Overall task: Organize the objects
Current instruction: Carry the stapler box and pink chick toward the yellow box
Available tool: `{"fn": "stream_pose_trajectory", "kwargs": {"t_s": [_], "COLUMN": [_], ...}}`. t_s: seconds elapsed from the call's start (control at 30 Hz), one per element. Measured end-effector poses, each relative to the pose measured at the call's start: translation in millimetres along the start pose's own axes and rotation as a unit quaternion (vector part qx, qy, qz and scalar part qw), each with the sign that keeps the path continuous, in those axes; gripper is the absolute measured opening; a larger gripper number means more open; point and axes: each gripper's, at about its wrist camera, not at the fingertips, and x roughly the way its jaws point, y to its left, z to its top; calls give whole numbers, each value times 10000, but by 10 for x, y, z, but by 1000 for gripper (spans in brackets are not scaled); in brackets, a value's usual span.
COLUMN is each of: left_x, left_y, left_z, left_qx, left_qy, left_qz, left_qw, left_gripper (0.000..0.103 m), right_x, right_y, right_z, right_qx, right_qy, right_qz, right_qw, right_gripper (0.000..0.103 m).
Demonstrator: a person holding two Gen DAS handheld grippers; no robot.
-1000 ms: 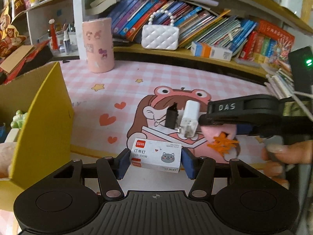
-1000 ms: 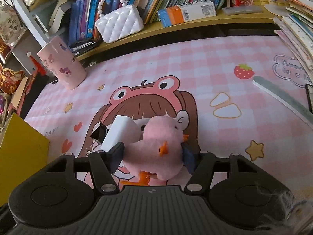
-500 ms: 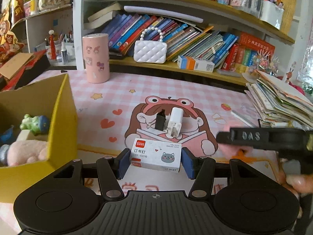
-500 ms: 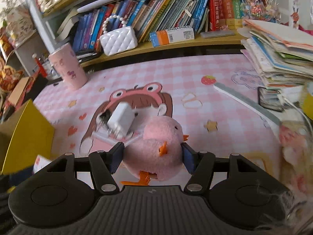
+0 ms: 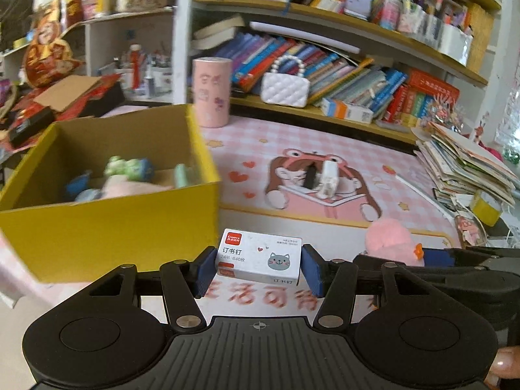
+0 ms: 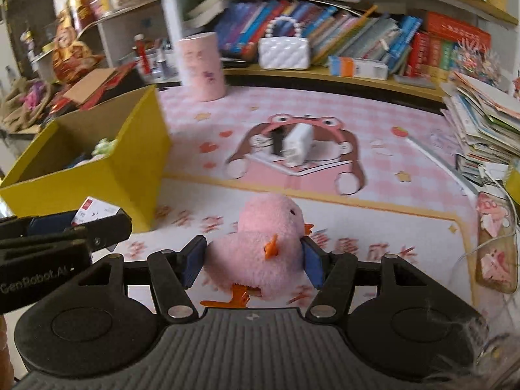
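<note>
My left gripper (image 5: 258,268) is shut on a white staple box (image 5: 260,256) with a cat face, held above the mat's near edge, to the right of the yellow cardboard box (image 5: 123,224). My right gripper (image 6: 253,260) is shut on a pink plush duck (image 6: 260,243) with orange feet; the duck also shows in the left wrist view (image 5: 391,240). A white charger (image 6: 297,143) and a black clip (image 6: 278,141) lie on the pink mat's cartoon print. The yellow box (image 6: 97,175) holds several small toys.
A pink cylinder cup (image 5: 211,92) stands behind the box. A white quilted purse (image 5: 285,87) and rows of books fill the shelf at the back. A stack of booklets (image 5: 468,169) lies at the right edge of the pink checked mat (image 6: 383,117).
Both grippers have lifted and pulled back toward the near edge and left, each keeping its object. The yellow box's open top has come into view.
</note>
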Motion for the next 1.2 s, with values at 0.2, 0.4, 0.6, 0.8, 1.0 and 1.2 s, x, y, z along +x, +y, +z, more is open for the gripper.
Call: {"fn": "stream_pose_trajectory", "kwargs": {"t_s": [0.2, 0.4, 0.6, 0.8, 1.0, 1.2], "left_x": [-355, -652, -919, -1132, -1277, -1347], "left_y": [391, 752, 1041, 1253, 1387, 1421], "left_z": [-215, -425, -595, -692, -678, -556], "left_qx": [-199, -387, -493, -555, -510, -457], "left_qy": [3, 84, 29, -77, -270, -581], "left_qz": [199, 452, 662, 784, 798, 723], "left_qw": [9996, 9982, 9966, 9953, 9951, 9946], "left_gripper": [54, 54, 54, 54, 54, 54], "right_x": [-145, -272, -311, -366, -447, -569], "right_y": [448, 883, 1252, 1558, 1715, 1757], "right_z": [-198, -395, -558, -636, -630, -525], "right_qx": [-122, -233, -315, -480, -467, -522], "right_qy": [125, 248, 357, 324, 156, -240], "right_qz": [139, 372, 602, 763, 724, 578], "right_qw": [9998, 9987, 9971, 9954, 9962, 9967], "right_gripper": [60, 60, 60, 60, 60, 60]}}
